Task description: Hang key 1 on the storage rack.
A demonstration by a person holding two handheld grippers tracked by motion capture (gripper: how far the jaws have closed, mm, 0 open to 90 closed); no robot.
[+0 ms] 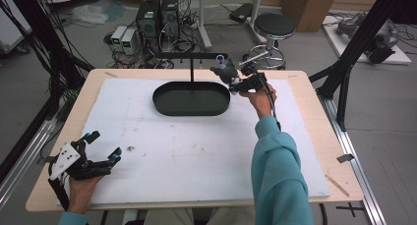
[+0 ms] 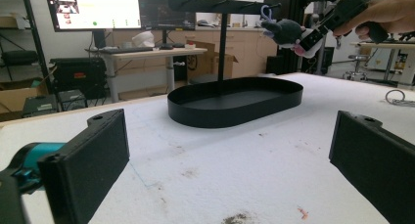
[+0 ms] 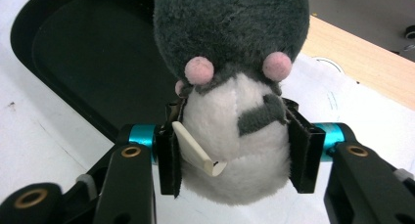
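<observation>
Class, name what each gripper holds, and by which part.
Right gripper: small grey-and-white plush toy, gripped at its white belly. Left gripper: nothing.

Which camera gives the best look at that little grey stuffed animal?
The right gripper view: the plush toy is close up between the right tool's pads, with pink cheeks and a white belly. The high view shows it small beside the black tray; the left gripper view shows it far off near the stand's bar.

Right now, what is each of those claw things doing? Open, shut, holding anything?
Left gripper: open, holding nothing, low over the table.
Right gripper: closed on the plush toy, held up by the hanging stand.
</observation>
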